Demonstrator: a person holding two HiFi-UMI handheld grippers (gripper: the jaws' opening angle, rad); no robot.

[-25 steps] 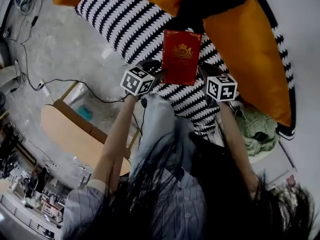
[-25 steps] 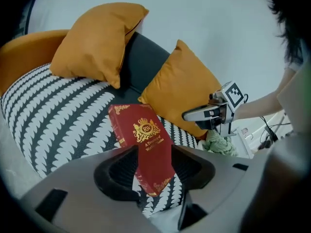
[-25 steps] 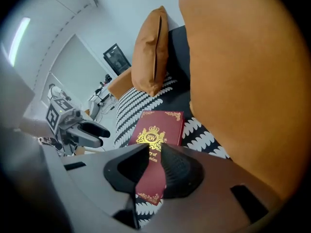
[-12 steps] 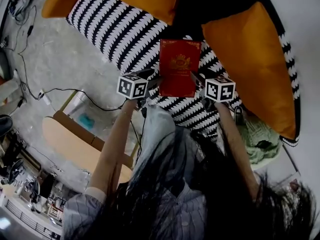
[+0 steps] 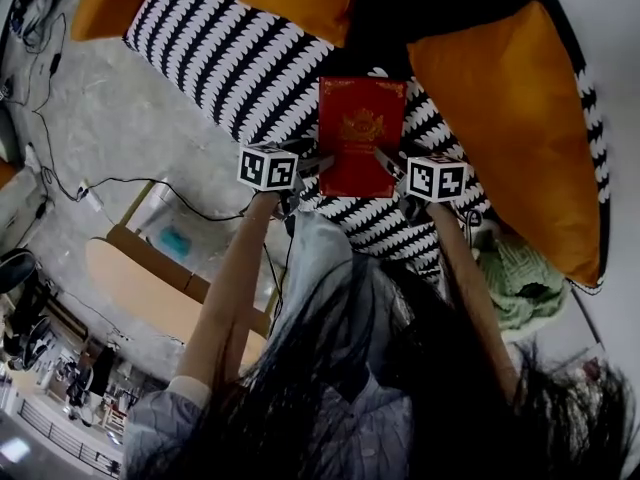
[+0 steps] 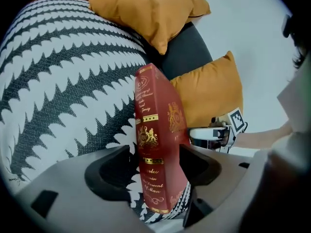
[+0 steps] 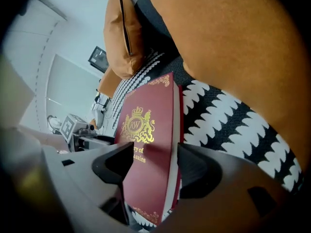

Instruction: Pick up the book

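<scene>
Nearest, the left tool (image 5: 312, 161) and the right tool (image 5: 390, 163) flank the near end of the red hardback book (image 5: 360, 133). The left one sits astride the spine and the right one astride the page edge. Both sets of jaws are opening with the book between them, and the pads stand off its covers, so neither has a grip.

The book rests on the black-and-white zigzag seat cushion (image 5: 230, 58). Its boards look stiff and its block thick, so it is probably fairly heavy. The smooth red cover with gilt crest and lettering may be slick under the pads.

The spine is likely the firmest place to clamp. The page side could give a little under pressure. The woven cushion looks soft and should yield under a jaw.

Beyond lie plump orange pillows (image 5: 500, 98) against the dark sofa back (image 5: 390, 8).
</scene>
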